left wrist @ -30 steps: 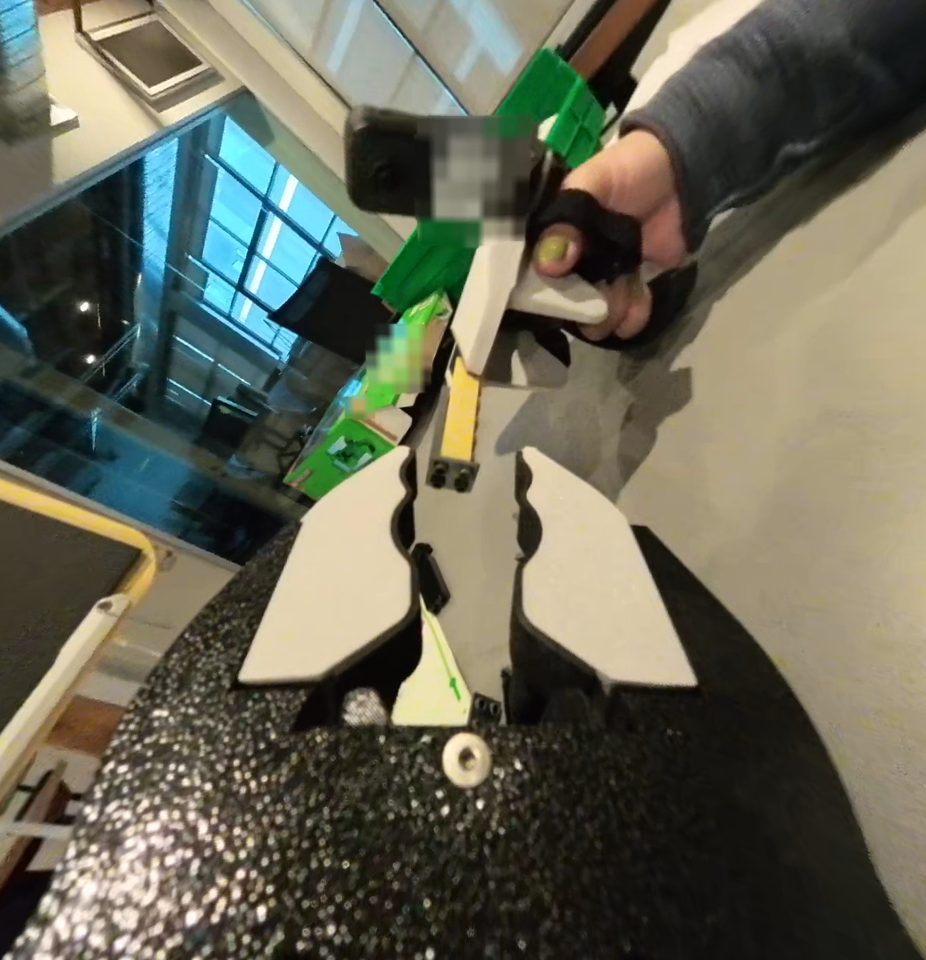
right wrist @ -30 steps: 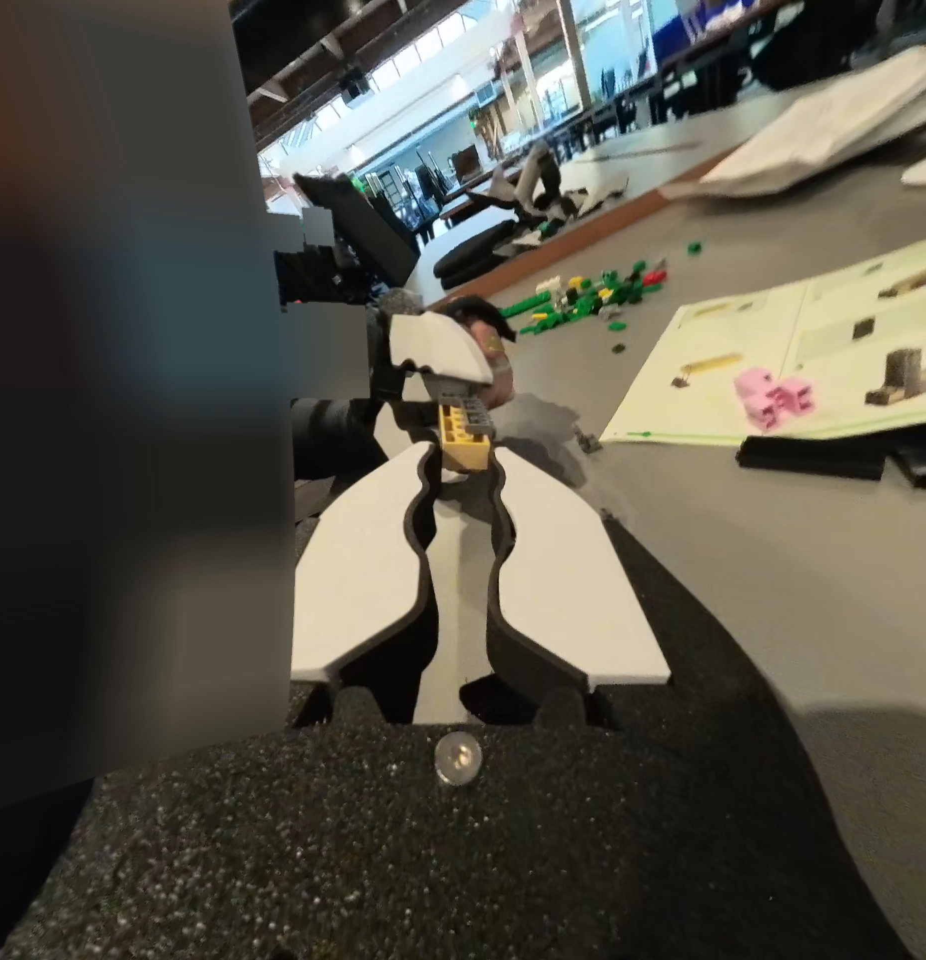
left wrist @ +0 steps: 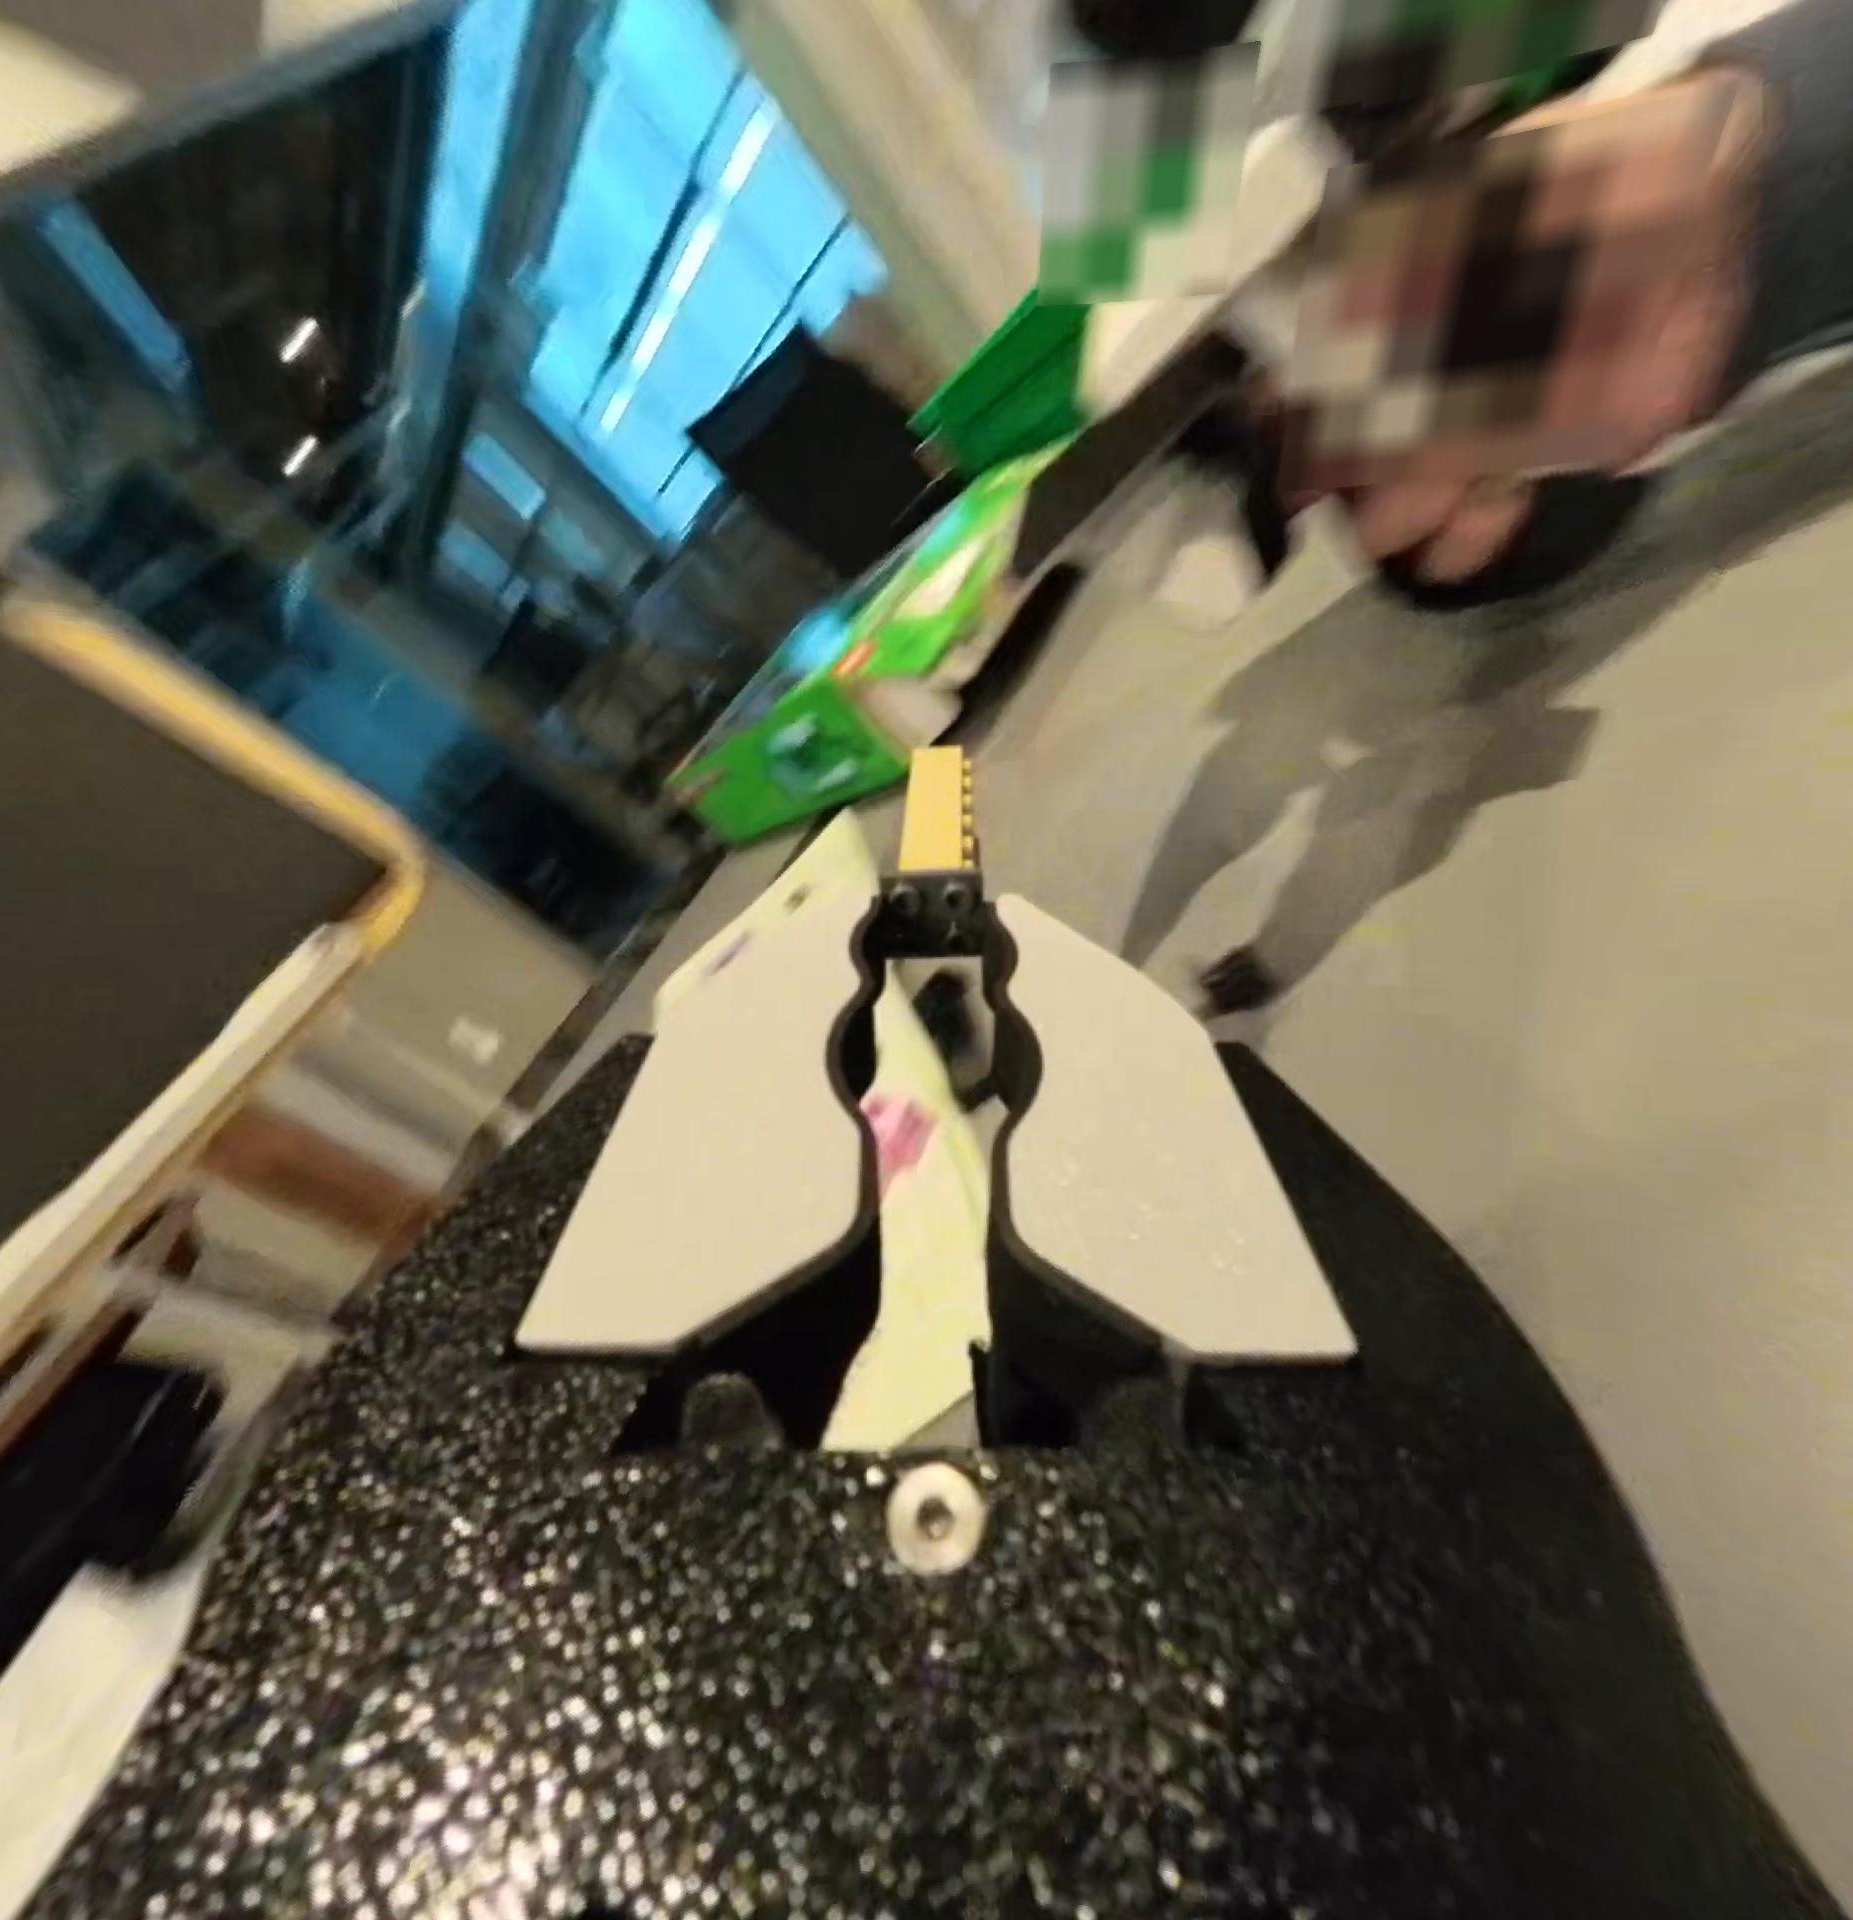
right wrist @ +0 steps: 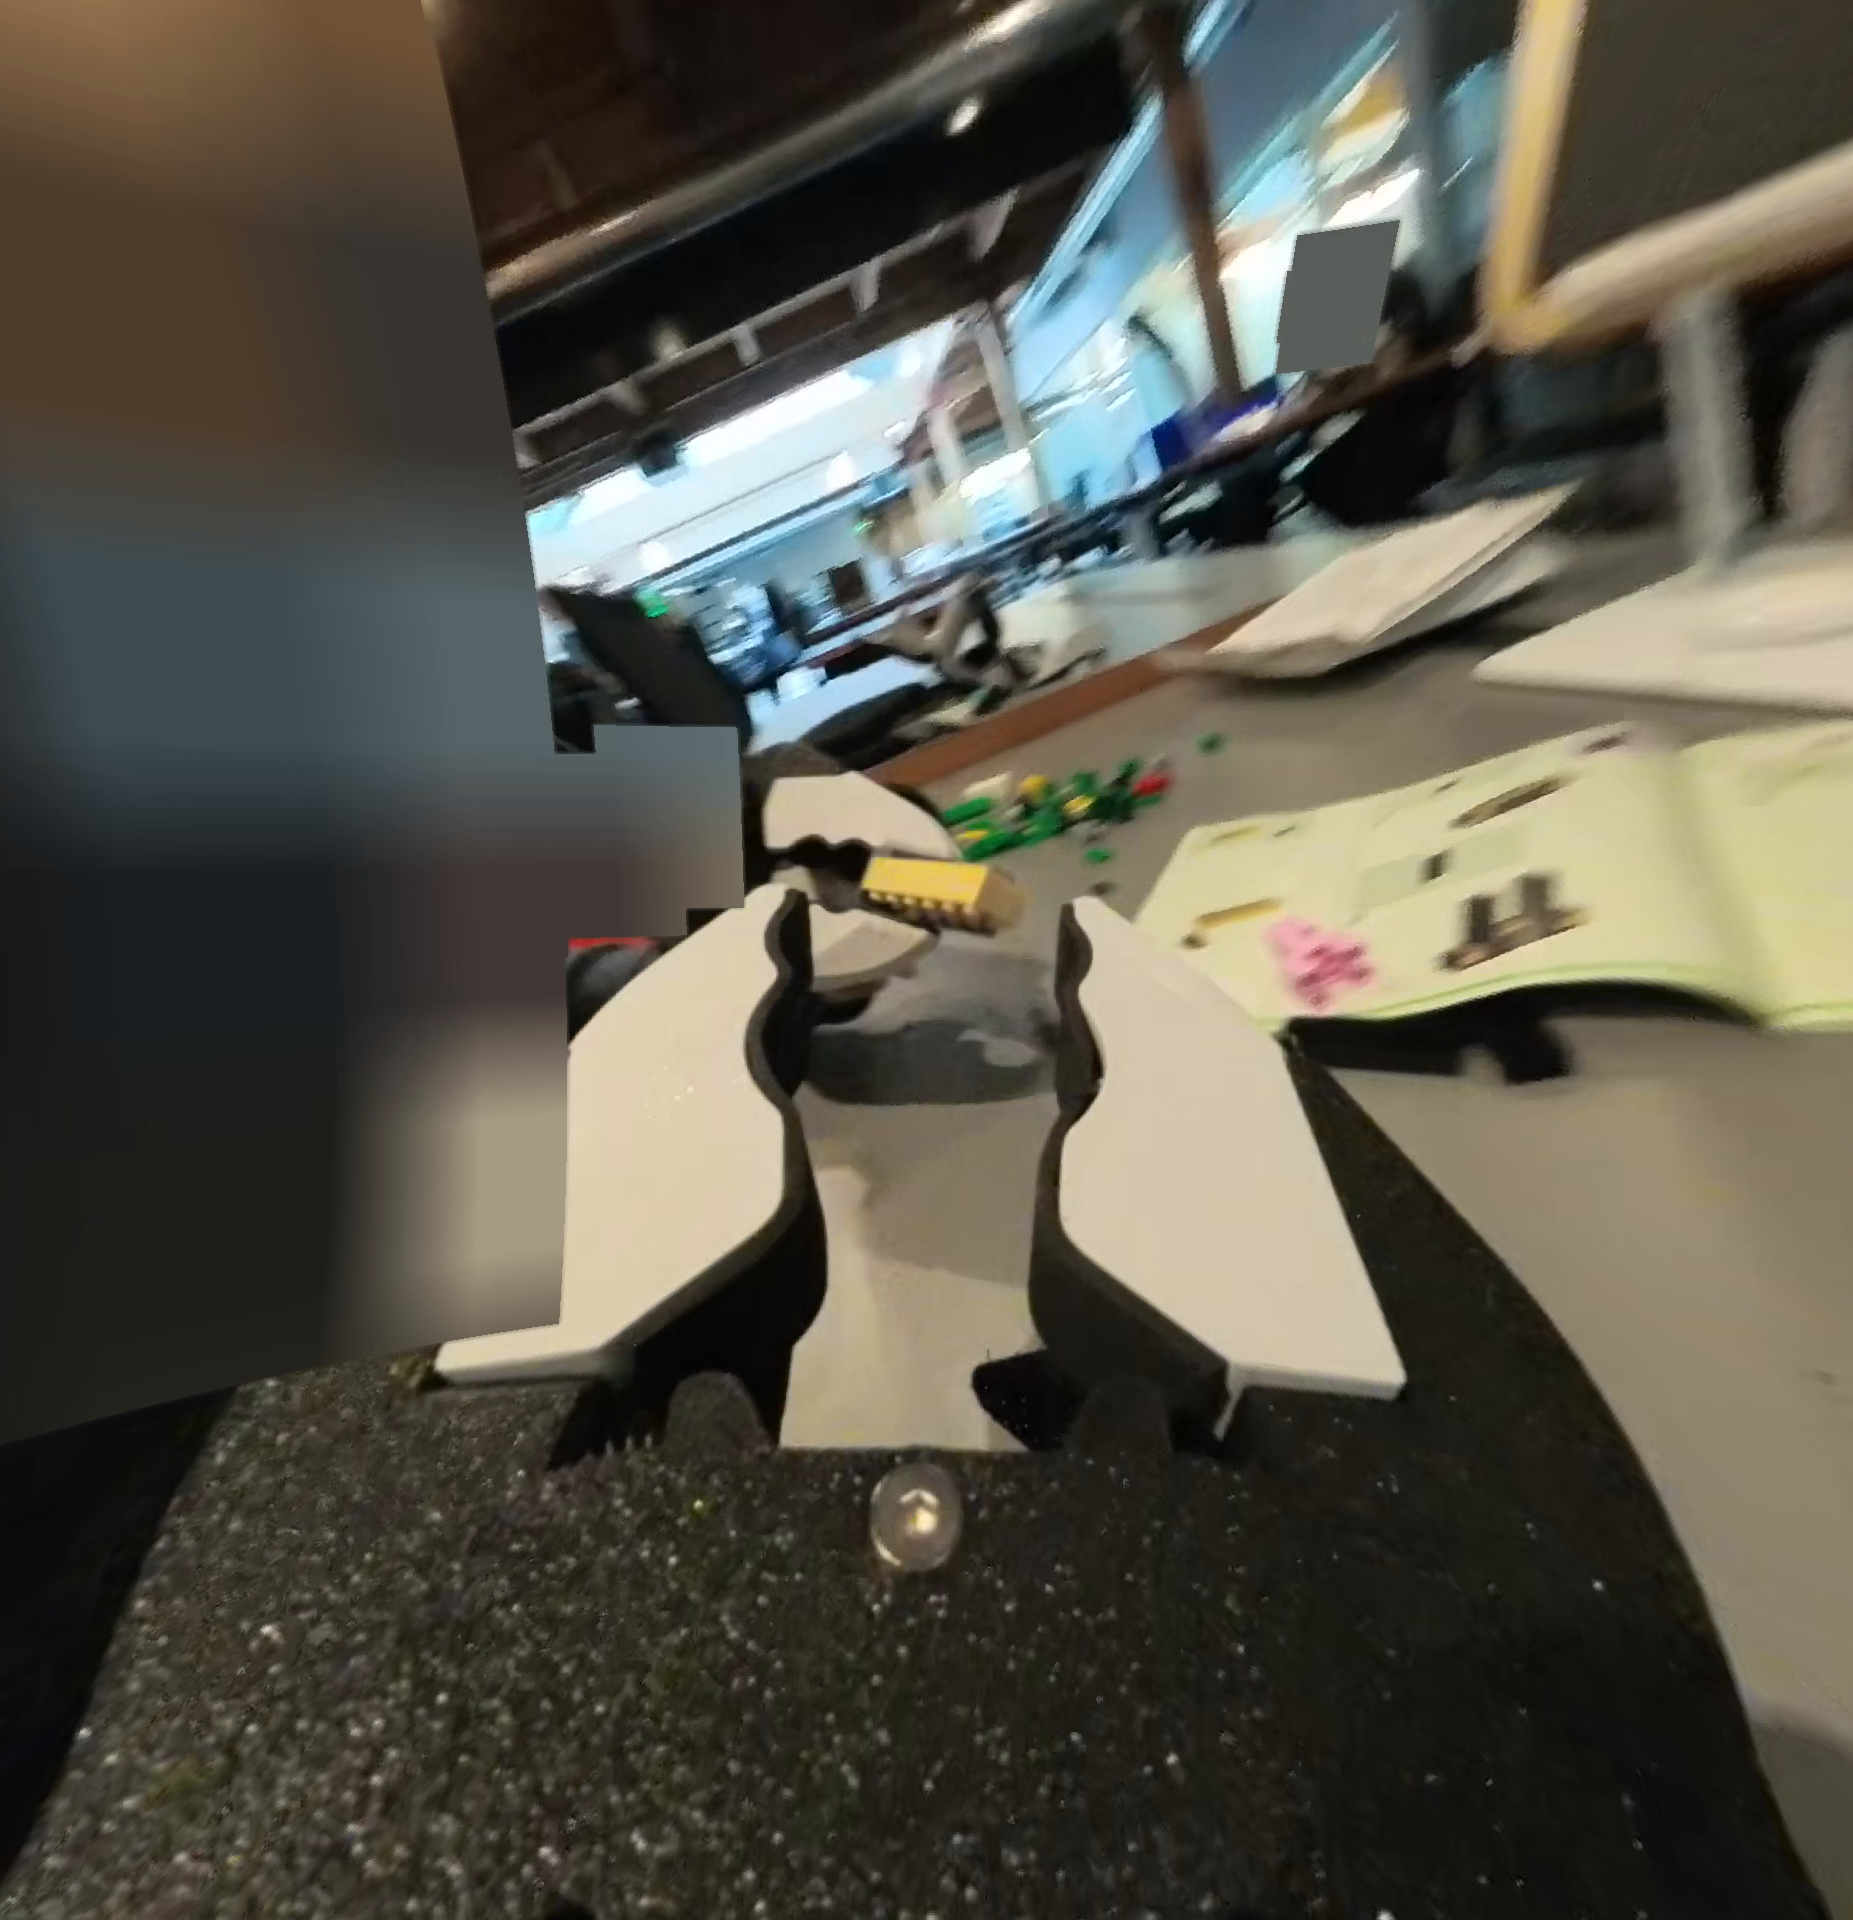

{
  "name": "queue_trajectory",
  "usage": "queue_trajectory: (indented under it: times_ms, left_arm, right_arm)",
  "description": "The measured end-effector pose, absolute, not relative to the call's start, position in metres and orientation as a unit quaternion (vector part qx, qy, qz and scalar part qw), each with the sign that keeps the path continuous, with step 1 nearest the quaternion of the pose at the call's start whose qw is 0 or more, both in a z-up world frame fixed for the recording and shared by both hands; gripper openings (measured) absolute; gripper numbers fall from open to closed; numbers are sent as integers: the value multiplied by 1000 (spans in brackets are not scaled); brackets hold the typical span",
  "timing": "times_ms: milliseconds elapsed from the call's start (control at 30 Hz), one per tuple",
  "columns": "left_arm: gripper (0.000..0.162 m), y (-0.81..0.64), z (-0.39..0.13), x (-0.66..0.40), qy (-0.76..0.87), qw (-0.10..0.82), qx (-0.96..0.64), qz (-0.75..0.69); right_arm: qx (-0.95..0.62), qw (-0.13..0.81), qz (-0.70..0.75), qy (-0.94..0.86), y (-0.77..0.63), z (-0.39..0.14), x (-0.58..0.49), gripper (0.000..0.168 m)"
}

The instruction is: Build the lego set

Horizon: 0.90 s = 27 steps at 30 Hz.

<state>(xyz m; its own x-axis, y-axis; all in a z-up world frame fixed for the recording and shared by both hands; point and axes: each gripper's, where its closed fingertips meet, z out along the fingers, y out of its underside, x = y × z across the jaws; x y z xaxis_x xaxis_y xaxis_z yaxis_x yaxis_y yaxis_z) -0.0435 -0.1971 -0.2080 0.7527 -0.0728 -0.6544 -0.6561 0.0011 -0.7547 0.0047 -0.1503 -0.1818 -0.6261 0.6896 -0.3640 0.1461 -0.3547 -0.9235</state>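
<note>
Here the left gripper (left wrist: 927,925) is pressed onto a long yellow brick piece (left wrist: 937,821) with a black end, which sticks straight out past its fingertips. From the right wrist view the same yellow piece (right wrist: 937,894) juts out of the other gripper's tips, just ahead and slightly left of the right gripper (right wrist: 927,925), not touching it. The right gripper is spread wide with nothing between its fingers.

Below both grippers lies a plain grey table (right wrist: 1524,1195). Ahead and to the right of the right gripper an open instruction booklet (right wrist: 1524,883) lies flat on the table, pale green, with a pink picture on its near page. Farther ahead, beyond the yellow piece, a loose heap of bricks (right wrist: 1067,805), mostly green with some yellow and red, sits on the table. White papers (right wrist: 1389,603) lie farther back on the right.

In the left wrist view a green box (left wrist: 849,717) stands on the table ahead and left of the gripper, and the person's hand (left wrist: 1587,364) in a grey sleeve is up on the right, partly hidden by a mosaic patch. Both views are blurred. The room behind is a large open office with tall bright windows (left wrist: 631,239), dark ceiling beams and rows of desks and chairs.
</note>
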Motion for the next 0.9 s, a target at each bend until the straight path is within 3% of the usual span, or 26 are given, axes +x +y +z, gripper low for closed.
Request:
queue_trajectory:
  times_ms: [33, 133, 400, 900]
  left_arm:
    - [17, -197, -207, -58, 235, 644, -686, 244]
    - [17, -199, -206, -87, 152, 631, -722, 239]
    - [17, -203, -230, -115, 63, 592, -785, 171]
    - [17, -206, -234, -131, 30, 589, -793, 155]
  right_arm:
    - [-397, 228, 712, -533, -142, -181, 3, 43]
    - [-441, 309, 638, -550, -122, -197, -6, 33]
    - [-447, 411, 544, -580, -116, -213, -19, 27]
    - [-404, 482, 511, -586, -115, -208, -26, 23]
